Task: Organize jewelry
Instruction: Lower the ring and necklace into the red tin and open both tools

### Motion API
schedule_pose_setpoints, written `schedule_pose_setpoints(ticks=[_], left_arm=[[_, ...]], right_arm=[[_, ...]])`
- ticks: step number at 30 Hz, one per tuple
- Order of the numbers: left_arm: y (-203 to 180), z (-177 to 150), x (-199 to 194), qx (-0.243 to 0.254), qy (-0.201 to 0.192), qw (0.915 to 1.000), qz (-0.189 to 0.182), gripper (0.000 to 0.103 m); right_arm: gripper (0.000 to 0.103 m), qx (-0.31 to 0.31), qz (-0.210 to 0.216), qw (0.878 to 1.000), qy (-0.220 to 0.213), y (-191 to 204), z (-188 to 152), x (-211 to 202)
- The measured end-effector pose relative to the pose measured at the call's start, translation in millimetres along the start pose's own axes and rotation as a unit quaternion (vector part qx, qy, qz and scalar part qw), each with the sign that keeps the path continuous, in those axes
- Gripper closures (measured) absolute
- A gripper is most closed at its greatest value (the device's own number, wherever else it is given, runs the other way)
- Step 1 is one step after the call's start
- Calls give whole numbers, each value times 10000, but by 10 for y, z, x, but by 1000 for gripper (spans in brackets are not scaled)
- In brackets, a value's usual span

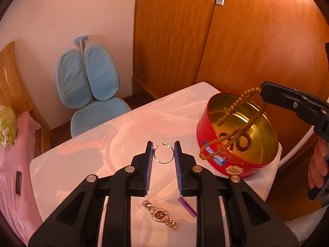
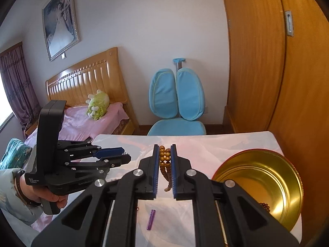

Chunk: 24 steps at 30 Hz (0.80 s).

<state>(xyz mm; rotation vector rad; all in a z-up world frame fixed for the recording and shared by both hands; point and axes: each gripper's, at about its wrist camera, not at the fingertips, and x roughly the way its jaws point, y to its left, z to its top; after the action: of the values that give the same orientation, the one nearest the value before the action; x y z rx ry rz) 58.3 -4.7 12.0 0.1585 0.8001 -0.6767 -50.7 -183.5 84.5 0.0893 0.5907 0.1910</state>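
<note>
Your right gripper [image 2: 164, 160] pinches the bead strand [image 1: 236, 121], dangling it over the tin [image 1: 222, 164] for dropping; your left gripper [image 1: 163, 152] straddles the ring [image 1: 163, 161] at twelve o'clock, jaws apart.

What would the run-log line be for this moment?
right claw: shut on bead necklace above red tin | left claw: open around silver bangle | watch: on table

a blue chair [image 2: 177, 105] stands between the wooden bed [image 2: 86, 78] and wardrobe [image 2: 277, 61], framed picture [image 2: 60, 18] above.
</note>
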Motion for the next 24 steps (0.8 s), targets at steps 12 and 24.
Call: schedule_pose_setpoints(ticks=[12, 24], left_arm=[[-653, 459, 96, 605, -93, 9964, -594, 82], [-1307, 749, 795, 1314, 966, 9804, -1102, 82]], right_arm=[[91, 362, -898, 9941, -498, -721, 27, -512], [91, 865, -1219, 9886, 150, -1386, -145, -297]])
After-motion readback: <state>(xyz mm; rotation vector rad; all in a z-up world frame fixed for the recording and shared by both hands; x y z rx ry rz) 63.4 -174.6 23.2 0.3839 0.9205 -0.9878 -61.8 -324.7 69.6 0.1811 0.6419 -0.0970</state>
